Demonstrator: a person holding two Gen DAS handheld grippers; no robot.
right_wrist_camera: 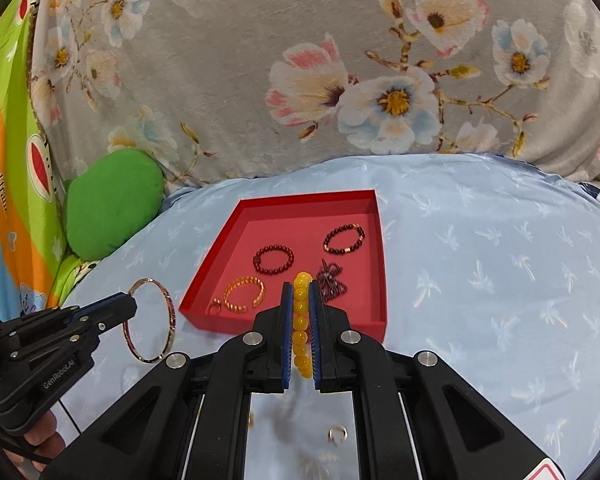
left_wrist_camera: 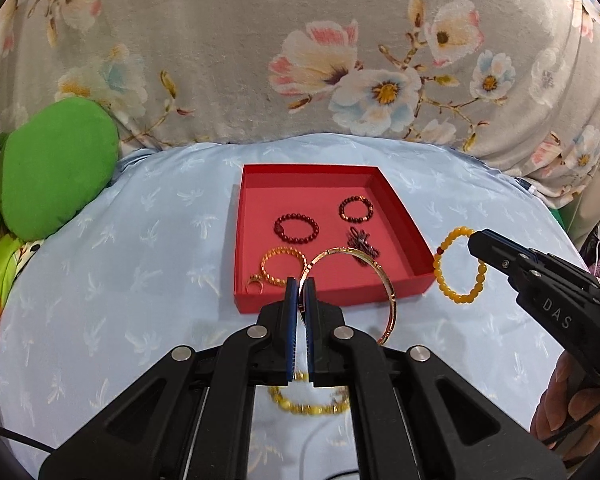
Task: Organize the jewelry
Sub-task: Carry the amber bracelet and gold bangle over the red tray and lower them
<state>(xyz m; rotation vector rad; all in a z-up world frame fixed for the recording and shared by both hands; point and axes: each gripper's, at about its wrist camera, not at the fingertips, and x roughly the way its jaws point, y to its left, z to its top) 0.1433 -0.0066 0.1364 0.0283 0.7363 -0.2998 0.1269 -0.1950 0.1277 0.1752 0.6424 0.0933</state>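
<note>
Left gripper (left_wrist_camera: 300,292) is pinching the thin gold bangle (left_wrist_camera: 388,292) by its rim, jaws closed on it. Right gripper (right_wrist_camera: 300,304) is clamping the yellow bead bracelet (right_wrist_camera: 301,320) edge-on. Both are hanging free, near the red tray (right_wrist_camera: 340,196), probably headed in; four bracelets and a ring are lying inside.
</note>
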